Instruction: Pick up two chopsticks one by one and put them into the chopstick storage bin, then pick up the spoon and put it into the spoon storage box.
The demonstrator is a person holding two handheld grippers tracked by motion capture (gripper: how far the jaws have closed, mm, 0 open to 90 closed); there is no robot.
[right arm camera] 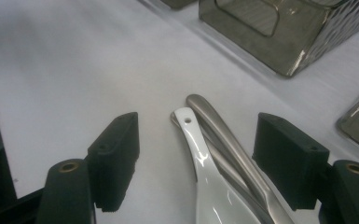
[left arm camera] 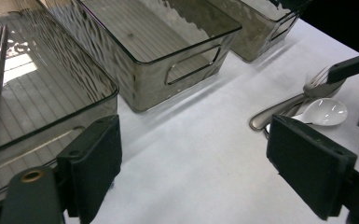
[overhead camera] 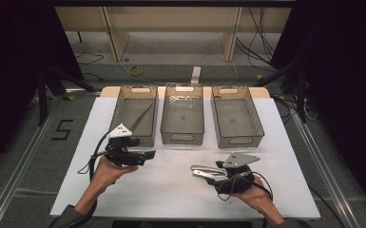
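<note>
Between right gripper (right arm camera: 196, 163) fingers (right arm camera: 114, 156), spoon (right arm camera: 200, 163) handle-forward.

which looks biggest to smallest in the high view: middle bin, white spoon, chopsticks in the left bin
1. Middle bin, plainly largest.
2. Chopsticks, a long thin pair leaning in the left bin.
3. White spoon, partly hidden by the right claw, so its place below the chopsticks is unsure.
</note>
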